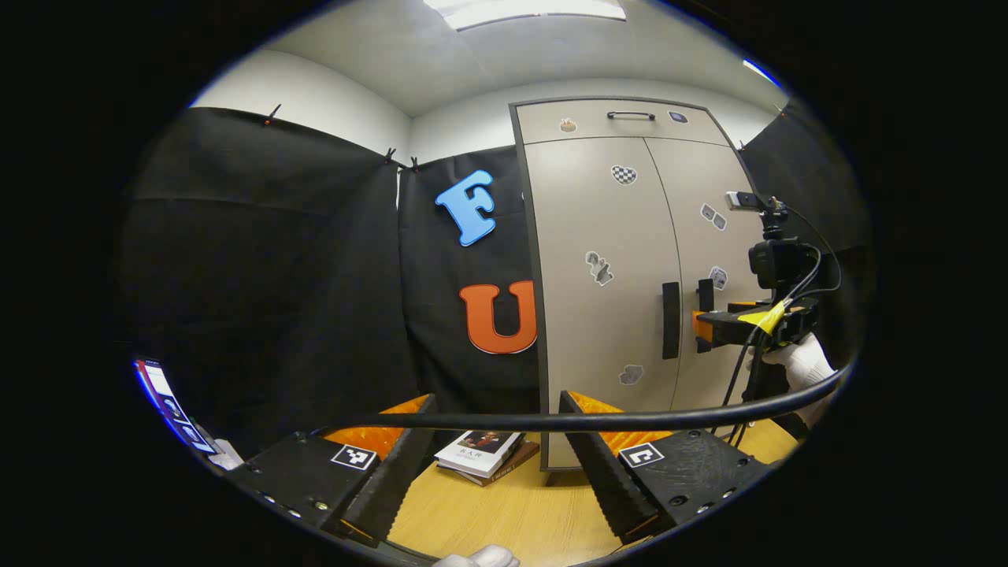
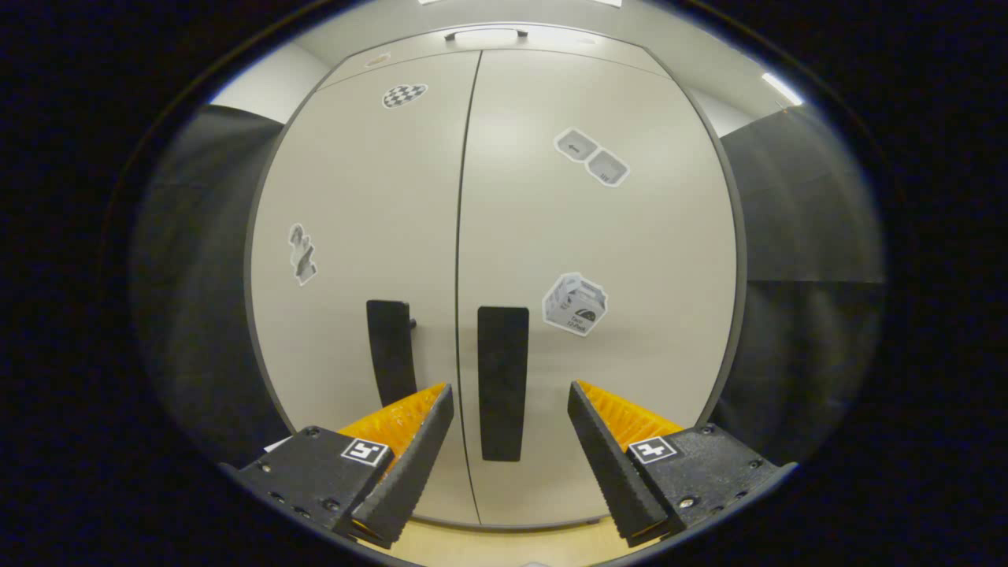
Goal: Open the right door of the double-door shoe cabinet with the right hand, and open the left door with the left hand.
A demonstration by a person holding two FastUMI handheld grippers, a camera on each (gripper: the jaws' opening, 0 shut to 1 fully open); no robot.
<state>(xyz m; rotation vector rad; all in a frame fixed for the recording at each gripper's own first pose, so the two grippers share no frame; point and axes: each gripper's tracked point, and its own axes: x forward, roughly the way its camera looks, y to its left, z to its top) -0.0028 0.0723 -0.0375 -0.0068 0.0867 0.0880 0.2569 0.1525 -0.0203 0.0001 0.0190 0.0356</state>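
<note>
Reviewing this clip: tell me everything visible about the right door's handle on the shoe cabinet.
The right door's handle is a plain black vertical bar, matte, looking like plastic or painted metal, mounted upright beside the seam between the two doors, about mid-height on the beige right door. A matching handle sits on the left door. The right gripper is open, its fingers either side of the handle; contact cannot be told. The door looks closed.

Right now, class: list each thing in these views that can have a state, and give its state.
Left door: closed.
Right door: closed.
Right tool: open, its fingers either side of the right door handle.
Left tool: open, holding nothing.
Top drawer: closed.
</note>
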